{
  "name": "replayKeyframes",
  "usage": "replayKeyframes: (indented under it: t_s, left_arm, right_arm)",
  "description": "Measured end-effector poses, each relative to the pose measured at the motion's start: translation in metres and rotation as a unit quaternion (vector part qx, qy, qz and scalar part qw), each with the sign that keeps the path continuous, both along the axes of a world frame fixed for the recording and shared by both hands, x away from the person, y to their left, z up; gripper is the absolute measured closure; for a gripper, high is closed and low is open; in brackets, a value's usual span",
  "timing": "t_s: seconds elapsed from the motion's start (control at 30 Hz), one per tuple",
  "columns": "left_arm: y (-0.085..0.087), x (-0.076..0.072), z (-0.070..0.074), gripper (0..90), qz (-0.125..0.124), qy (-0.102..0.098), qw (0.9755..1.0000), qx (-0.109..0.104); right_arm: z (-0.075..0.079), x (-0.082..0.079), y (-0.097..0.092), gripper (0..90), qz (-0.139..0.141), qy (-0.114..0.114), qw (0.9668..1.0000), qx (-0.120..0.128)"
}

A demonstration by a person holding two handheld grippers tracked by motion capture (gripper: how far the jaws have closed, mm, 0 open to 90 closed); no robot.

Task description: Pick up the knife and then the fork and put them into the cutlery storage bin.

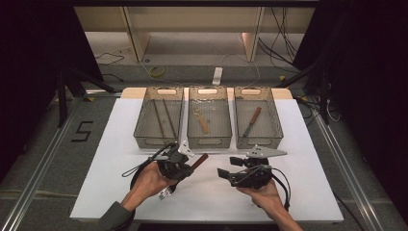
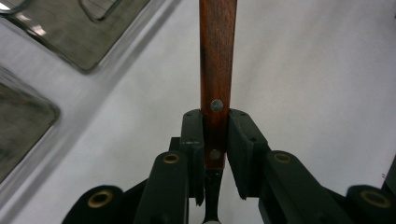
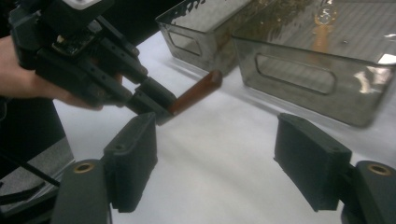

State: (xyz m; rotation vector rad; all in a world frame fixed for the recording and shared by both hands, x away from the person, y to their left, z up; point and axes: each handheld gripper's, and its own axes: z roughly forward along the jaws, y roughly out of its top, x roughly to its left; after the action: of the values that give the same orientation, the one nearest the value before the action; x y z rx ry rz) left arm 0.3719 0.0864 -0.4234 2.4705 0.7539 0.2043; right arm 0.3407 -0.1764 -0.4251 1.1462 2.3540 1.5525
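My left gripper is shut on a wooden-handled utensil, with the pads clamped on the riveted end of the brown handle. The handle points away toward the right gripper, and a metal head sticks out behind the left hand. To its right, my right gripper faces the handle's free end, jaws wide open with nothing between them. In the right gripper view the handle juts from the left gripper, just beyond my own open right gripper.
Three clear baskets stand in a row past the grippers: the left one holds two dark sticks, the middle one a wooden utensil, the right one a knife. A white mat covers the table.
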Motion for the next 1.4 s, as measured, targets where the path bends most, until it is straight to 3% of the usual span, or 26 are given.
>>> replayKeyframes:
  t_s: [0.17,0.27,0.5,0.77,1.0,1.17,1.33,1.4]
  left_arm:
    - [0.002,-0.002,0.002,76.5,0.005,-0.007,1.0,-0.004]
    - [0.003,-0.002,0.004,76.5,0.005,-0.011,0.9999,-0.008]
    - [0.003,-0.004,0.008,76.5,0.006,-0.015,0.9997,-0.018]
    - [0.002,-0.008,0.014,76.4,0.008,-0.023,0.999,-0.038]
    - [0.0,-0.011,0.019,76.4,0.005,-0.025,0.9987,-0.044]
    - [-0.001,-0.012,0.021,76.4,0.004,-0.03,0.9985,-0.046]
    - [-0.001,-0.013,0.022,76.3,0.005,-0.035,0.9981,-0.051]
    - [-0.002,-0.014,0.022,76.2,0.007,-0.037,0.9978,-0.054]
  right_arm:
    - [-0.005,0.011,0.015,35.9,-0.003,0.027,0.9993,0.025]
    - [-0.008,0.017,0.025,38.2,0.006,0.039,0.9989,0.024]
    - [-0.011,0.03,0.042,43.0,0.016,0.053,0.9977,0.039]
    - [-0.013,0.037,0.049,50.6,0.012,0.07,0.9954,0.065]
    - [-0.014,0.041,0.05,63.4,0.017,0.088,0.9917,0.093]
    - [-0.014,0.041,0.05,67.7,0.022,0.093,0.9893,0.111]
    - [-0.013,0.041,0.049,76.0,0.024,0.105,0.9856,0.13]
    - [-0.012,0.041,0.049,79.2,0.028,0.112,0.9827,0.145]
